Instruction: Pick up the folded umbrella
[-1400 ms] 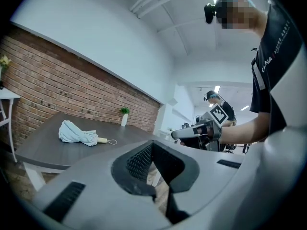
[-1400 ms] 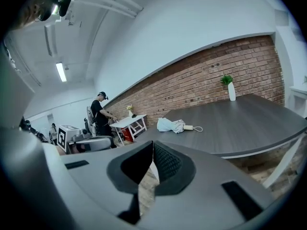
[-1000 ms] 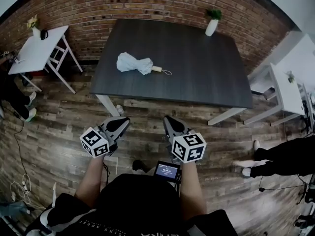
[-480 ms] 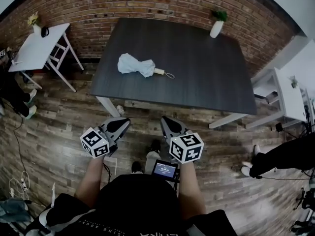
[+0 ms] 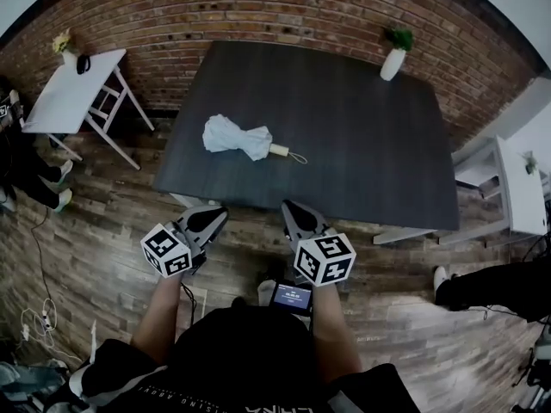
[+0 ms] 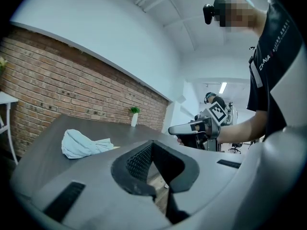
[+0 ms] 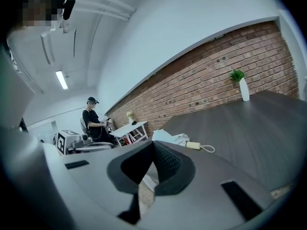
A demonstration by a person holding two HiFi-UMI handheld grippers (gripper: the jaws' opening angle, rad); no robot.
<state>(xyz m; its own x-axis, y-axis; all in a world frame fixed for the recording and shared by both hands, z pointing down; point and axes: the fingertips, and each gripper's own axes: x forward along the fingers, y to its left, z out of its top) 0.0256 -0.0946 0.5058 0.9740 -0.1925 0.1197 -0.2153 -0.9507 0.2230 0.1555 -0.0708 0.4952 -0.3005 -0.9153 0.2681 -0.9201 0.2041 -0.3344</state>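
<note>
Approach step, nothing grabbed yet; the folded umbrella (image 5: 237,136) lies on the dark surface (image 5: 362,136), well ahead of both tools; left hand-held gripper (image 5: 213,215) and right hand-held gripper (image 5: 292,208) are clamped closed and empty; next move probably means reaching in and opening one over the bundle

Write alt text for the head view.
A folded pale umbrella lies on a dark table by a brick wall. Near the table's front edge hover the left gripper and right gripper, both shut and empty.
</note>
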